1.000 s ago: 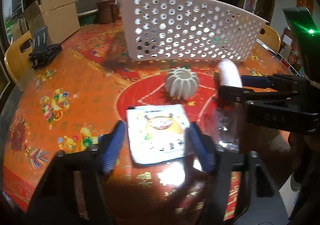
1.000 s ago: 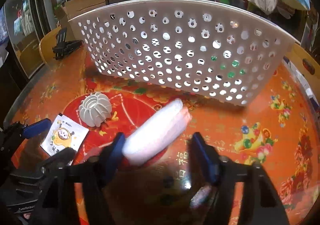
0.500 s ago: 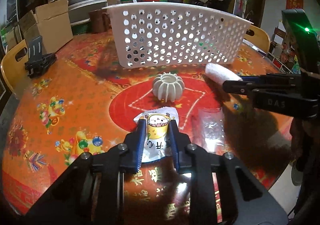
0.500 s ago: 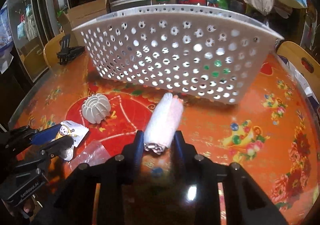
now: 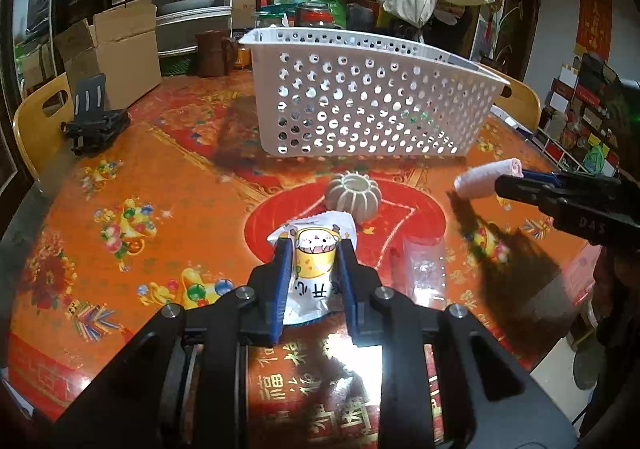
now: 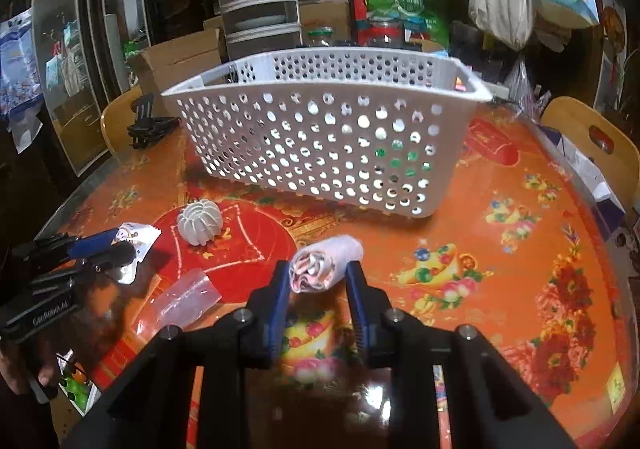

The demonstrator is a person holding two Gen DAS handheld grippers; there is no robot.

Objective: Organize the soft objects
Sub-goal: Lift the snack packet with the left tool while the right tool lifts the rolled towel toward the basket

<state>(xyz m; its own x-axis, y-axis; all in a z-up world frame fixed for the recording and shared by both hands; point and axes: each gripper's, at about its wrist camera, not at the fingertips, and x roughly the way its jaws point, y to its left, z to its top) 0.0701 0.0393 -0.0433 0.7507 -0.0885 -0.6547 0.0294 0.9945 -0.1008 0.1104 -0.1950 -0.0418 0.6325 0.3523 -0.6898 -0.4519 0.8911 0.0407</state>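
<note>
My left gripper (image 5: 314, 251) is shut on a white snack packet with a yellow cartoon print (image 5: 314, 249) and holds it above the table. It also shows in the right wrist view (image 6: 134, 239). My right gripper (image 6: 320, 273) is shut on a rolled pink-white towel (image 6: 326, 263), lifted off the table; the towel shows in the left wrist view (image 5: 486, 177). A white perforated basket (image 5: 372, 109) (image 6: 320, 141) stands behind both. A white ribbed pumpkin-shaped object (image 5: 354, 195) (image 6: 200, 221) sits in front of it.
A clear plastic cup (image 5: 424, 269) (image 6: 186, 299) lies on its side on the orange-red tablecloth (image 5: 160, 189). A black clamp stand (image 5: 94, 121) sits at the far left. Yellow chairs, boxes and bags surround the table.
Both grippers closed, the left on the packet and the right on the towel roll, and both have lifted and drawn back from the basket.
</note>
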